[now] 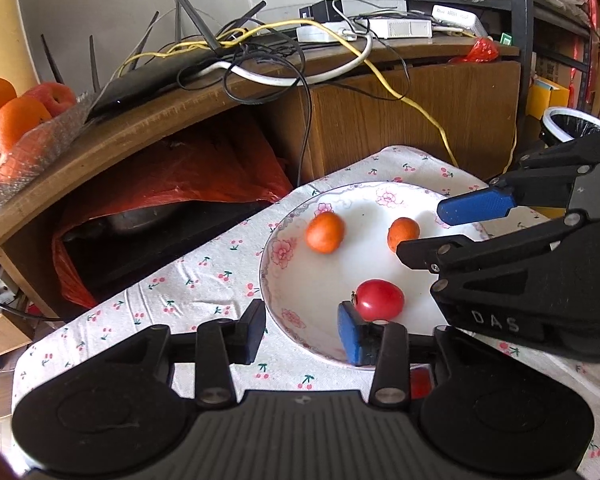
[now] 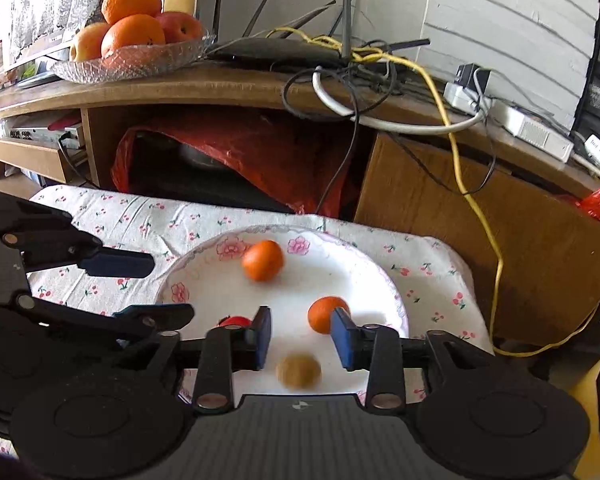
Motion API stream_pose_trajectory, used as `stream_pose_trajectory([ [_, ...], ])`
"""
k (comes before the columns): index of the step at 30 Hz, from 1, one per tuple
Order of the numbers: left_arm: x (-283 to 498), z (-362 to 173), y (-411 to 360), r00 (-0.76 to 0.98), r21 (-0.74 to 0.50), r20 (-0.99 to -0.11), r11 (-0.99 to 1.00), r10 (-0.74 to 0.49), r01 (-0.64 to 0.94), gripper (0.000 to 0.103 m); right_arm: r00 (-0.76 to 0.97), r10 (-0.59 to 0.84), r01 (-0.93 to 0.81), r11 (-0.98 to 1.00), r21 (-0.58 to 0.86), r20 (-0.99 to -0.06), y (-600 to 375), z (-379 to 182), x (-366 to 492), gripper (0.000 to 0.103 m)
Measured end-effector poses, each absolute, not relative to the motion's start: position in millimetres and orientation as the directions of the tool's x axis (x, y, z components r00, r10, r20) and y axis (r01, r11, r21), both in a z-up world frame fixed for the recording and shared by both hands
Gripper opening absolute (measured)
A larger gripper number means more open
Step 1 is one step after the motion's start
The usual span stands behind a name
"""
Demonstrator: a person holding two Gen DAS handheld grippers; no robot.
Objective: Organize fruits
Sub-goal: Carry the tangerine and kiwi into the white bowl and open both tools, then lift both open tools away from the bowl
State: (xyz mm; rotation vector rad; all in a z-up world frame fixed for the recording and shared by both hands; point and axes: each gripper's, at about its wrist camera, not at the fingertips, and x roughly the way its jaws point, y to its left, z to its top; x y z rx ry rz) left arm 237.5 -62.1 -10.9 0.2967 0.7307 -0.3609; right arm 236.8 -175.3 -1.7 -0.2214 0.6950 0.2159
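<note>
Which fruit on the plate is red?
The small tomato at the plate's near edge; the two others there are orange.
</note>
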Motion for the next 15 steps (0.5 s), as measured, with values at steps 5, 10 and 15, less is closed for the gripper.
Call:
stream_pose_trajectory([
  [5,222.1,0.0,-55.2,0.694,0.13,-0.682,0.896,-0.23,0.424,0.053,0.755,0.131,-0.271,0.954,-0.124,-0.642,-172.8,7.3,228.0,0.033],
  [10,204.0,8.1,-42.2,0.695,0.12,-0.681,0.9,-0.232,0.419,0.053,0.764,0.145,-0.284,0.95,-0.126,-0.629,-165.3,17.8,213.0,0.033],
  [15,187.7,11.5,-19.0,0.691,0.091,-0.686,0.916,-0.227,0.391,0.054,0.757,0.164,-0.299,0.948,-0.111,-0.633,-163.7,24.5,192.3,0.033],
])
